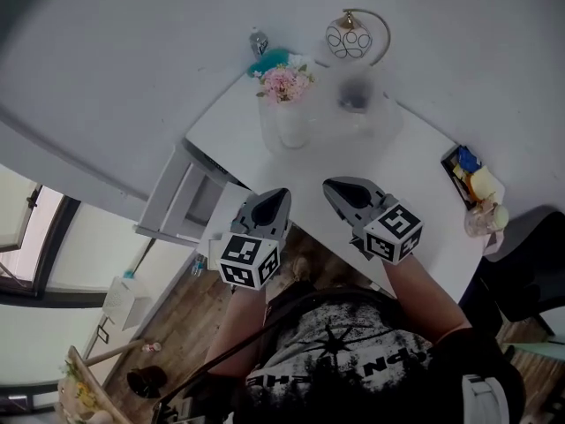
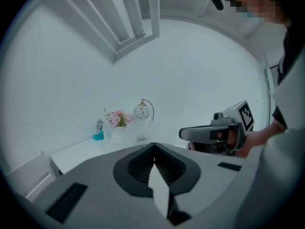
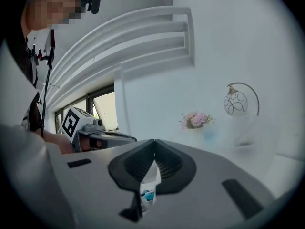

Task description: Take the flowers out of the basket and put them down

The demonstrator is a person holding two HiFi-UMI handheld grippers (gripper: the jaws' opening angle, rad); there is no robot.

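Pink flowers (image 1: 283, 82) stand in a white basket-like pot (image 1: 293, 124) near the far corner of the white table (image 1: 415, 162). Both grippers hover side by side at the table's near edge, well short of the pot and pointing toward it. My left gripper (image 1: 275, 194) is shut with nothing in it, and my right gripper (image 1: 334, 186) is shut and empty too. The left gripper view has the flowers (image 2: 118, 118) far ahead and the right gripper (image 2: 190, 133) beside it. From the right gripper view the flowers (image 3: 195, 119) are ahead, the left gripper (image 3: 124, 137) alongside.
A wire globe ornament (image 1: 350, 38) and a small blue bottle (image 1: 260, 49) stand behind the pot. A clear container (image 1: 357, 95) sits to its right. A tray of small items (image 1: 472, 184) lies at the table's right edge. A white slatted piece (image 1: 177, 201) stands left of the table.
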